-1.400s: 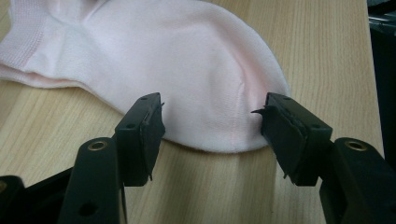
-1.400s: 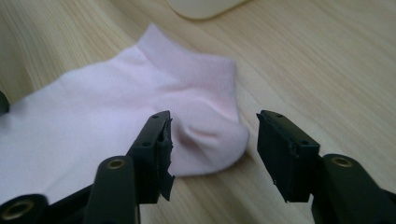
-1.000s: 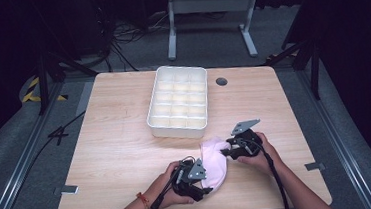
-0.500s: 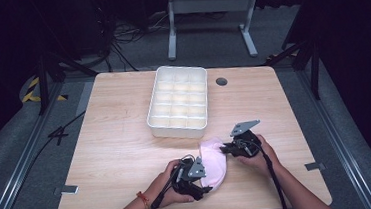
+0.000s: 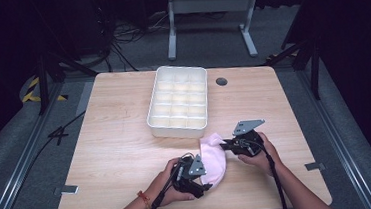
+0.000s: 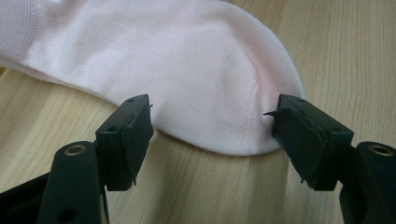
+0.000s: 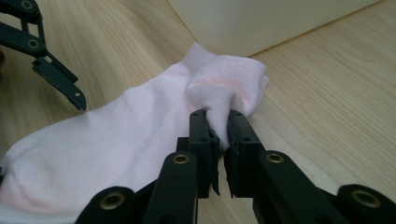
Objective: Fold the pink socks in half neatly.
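On the pale wooden table (image 5: 117,155), just in front of the white compartmented plastic tray (image 5: 178,101), the pale pink cotton sock (image 5: 213,157) lies flat, its cuff already clamped by the right gripper (image 7: 219,135), while its toe is merely straddled by the left gripper (image 6: 212,126), whose jaws stand apart, so stowing is judged outstanding.

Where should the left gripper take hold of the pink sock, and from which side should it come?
Probably at the rounded toe end of the pink sock, coming level from the person's side. That end lies flat between the open jaws of the left gripper, while the right gripper pinches the cuff.
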Motion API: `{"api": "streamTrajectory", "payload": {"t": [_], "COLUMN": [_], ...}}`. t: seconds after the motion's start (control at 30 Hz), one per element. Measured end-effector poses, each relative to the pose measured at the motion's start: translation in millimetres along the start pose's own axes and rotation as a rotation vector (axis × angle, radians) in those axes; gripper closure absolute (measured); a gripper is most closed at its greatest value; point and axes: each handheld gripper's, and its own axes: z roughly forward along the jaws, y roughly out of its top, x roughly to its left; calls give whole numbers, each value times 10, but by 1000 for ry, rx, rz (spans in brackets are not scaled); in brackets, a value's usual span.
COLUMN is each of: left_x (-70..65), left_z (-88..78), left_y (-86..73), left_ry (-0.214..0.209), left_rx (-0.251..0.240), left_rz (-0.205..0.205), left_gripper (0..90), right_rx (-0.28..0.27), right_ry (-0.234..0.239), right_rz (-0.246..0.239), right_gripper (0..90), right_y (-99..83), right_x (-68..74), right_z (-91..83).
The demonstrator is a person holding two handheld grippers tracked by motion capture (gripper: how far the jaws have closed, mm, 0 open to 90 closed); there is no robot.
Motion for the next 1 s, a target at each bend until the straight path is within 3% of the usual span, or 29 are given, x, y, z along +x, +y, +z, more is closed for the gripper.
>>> {"api": "streamTrajectory", "payload": {"t": [0.4,0.73,0.87,1.0], "left_x": [8,54,24,19], "left_z": [11,-26,-77,-161], "left_y": [4,3,19,36], "left_ry": [19,70,86,71], "left_rx": [-13,10,-14,-53], "left_rz": [-12,-16,-9,-8], "left_gripper": [290,298,319,346], "right_rx": [-57,-74,-79,-82], "right_ry": [18,25,29,33], "right_rz": [-66,-113,-128,-135], "right_gripper": [825,825,825,825], "right_y": [60,104,112,118], "right_x": [84,164,195,205], "right_z": [-161,-242,-255,-270]}}
